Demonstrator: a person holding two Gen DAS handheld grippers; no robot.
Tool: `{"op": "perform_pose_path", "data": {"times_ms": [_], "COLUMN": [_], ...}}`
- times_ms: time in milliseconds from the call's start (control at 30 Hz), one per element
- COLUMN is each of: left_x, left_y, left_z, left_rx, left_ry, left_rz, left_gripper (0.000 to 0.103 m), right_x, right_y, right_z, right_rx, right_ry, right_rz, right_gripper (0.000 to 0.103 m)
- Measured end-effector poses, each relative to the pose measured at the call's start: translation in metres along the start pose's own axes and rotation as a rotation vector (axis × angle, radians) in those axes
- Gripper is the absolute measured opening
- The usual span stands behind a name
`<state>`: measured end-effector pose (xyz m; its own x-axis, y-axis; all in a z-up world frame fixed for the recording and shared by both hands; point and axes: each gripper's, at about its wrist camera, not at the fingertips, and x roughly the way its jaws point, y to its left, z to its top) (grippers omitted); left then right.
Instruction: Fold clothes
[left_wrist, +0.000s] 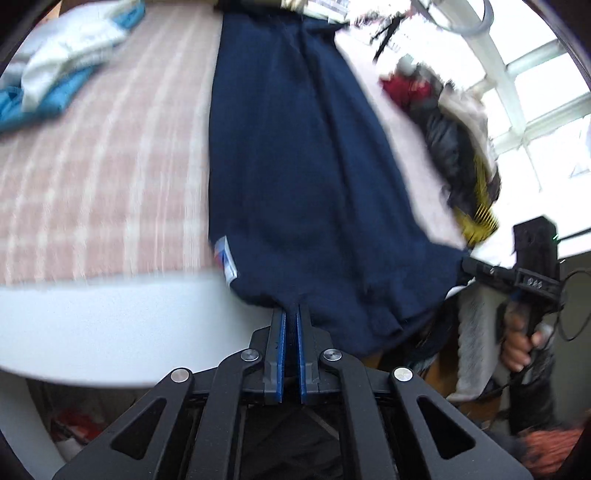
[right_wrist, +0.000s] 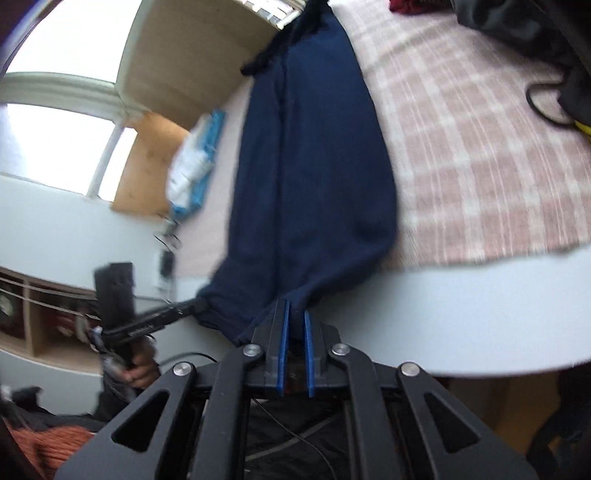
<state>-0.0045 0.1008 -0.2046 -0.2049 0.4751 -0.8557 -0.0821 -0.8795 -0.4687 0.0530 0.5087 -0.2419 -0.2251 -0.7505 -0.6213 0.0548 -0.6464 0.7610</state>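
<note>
Bed: covered by a pink plaid blanket, pale edge nearest both cameras.

Navy garment: laid lengthwise across the blanket, long axis running straight away from both tools toward the far side of the bed. Near end overhanging the bed edge; far end flat on the blanket. Small white label visible at the near left border.

White and blue clothes: heaped on the blanket well apart from the navy garment, on its left in the left wrist view. Dark mixed pile: on the opposite side, near the window.

Left tool: narrowed to a slit, pinching the near hem of the navy garment. Seen also from the right wrist camera, clamped on the hem's corner.

Right tool: likewise narrowed, cloth caught between the blue pads at the same near hem. Right hand visible on its grip handle.

Key relation: both tools at the near end, side by side along the hem, neither clearly nearer; whole length of the garment ahead. Likely fold: near hem carried forward along the long axis onto the far end, both corners kept level to avoid a skewed crease.
</note>
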Motion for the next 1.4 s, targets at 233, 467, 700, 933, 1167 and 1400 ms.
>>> {"op": "perform_pose_path", "data": {"times_ms": [233, 467, 700, 933, 1167, 1400], "left_x": [-0.026, 0.044, 0.084, 0.049, 0.051, 0.097], "left_y": [0.005, 0.040, 0.056, 0.060, 0.033, 0.034], "left_z": [0.100, 0.182, 0.209, 0.209, 0.190, 0.234], "left_rx": [0.010, -0.045, -0.123, -0.111, 0.119, 0.128], "left_ry": [-0.157, -0.124, -0.031, -0.099, -0.072, -0.066], "left_rz": [0.028, 0.121, 0.098, 0.098, 0.133, 0.155], "left_gripper": [0.005, 0.005, 0.007, 0.029, 0.029, 0.026], "right_x": [-0.005, 0.057, 0.092, 0.031, 0.053, 0.124], "right_y": [0.019, 0.006, -0.025, -0.022, 0.018, 0.016], "right_z": [0.108, 0.199, 0.235, 0.219, 0.201, 0.215], "right_rx": [-0.051, 0.002, 0.049, -0.031, -0.283, -0.306], "right_ry": [-0.077, -0.020, 0.106, 0.003, 0.067, 0.135], "right_rz": [0.027, -0.057, -0.131, -0.179, -0.198, -0.240], "right_gripper": [0.008, 0.008, 0.016, 0.037, 0.030, 0.030]}}
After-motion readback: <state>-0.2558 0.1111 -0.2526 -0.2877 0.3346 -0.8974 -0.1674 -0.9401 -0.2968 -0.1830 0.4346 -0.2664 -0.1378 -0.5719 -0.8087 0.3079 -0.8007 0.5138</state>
